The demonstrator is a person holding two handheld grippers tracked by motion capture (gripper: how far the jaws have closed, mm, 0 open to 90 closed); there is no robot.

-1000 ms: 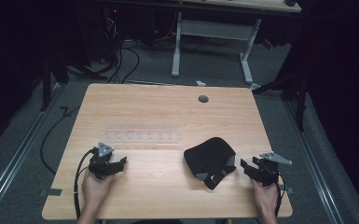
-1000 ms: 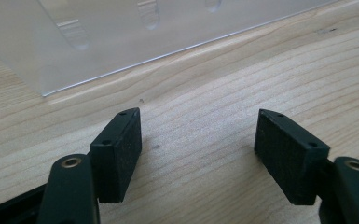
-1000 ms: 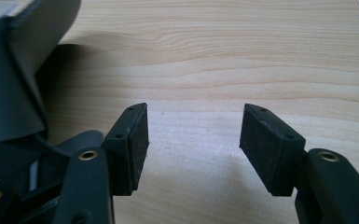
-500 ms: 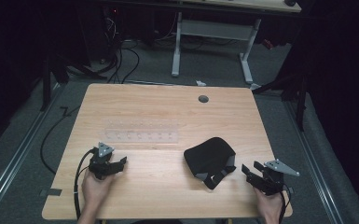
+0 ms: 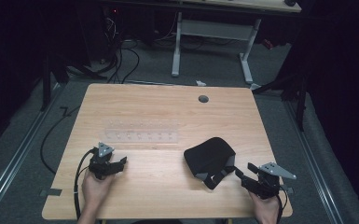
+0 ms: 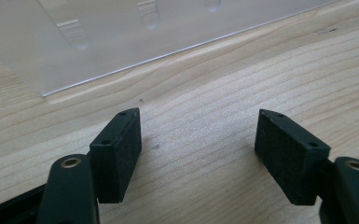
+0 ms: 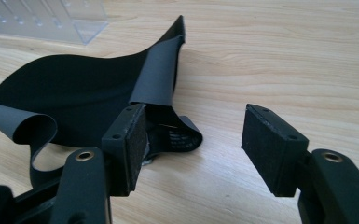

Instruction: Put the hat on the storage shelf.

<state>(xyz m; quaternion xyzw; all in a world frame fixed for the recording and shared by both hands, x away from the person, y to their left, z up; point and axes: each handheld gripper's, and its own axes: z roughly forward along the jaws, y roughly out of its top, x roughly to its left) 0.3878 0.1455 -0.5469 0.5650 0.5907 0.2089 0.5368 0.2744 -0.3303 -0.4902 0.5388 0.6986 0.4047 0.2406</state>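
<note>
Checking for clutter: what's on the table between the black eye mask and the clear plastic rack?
Nothing: in the high view only bare wood separates the eye mask from the rack.

No legible text, labels or numbers; faint print on black strap (image 7: 182,136) unreadable.

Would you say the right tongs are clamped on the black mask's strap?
No, the right tongs stand open, and the mask's strap lies beside one pad.

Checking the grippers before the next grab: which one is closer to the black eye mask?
The right gripper. Its open jaws sit just beside the mask's strap, nothing between them; the left gripper rests apart at the table's other side, near the clear rack.
</note>
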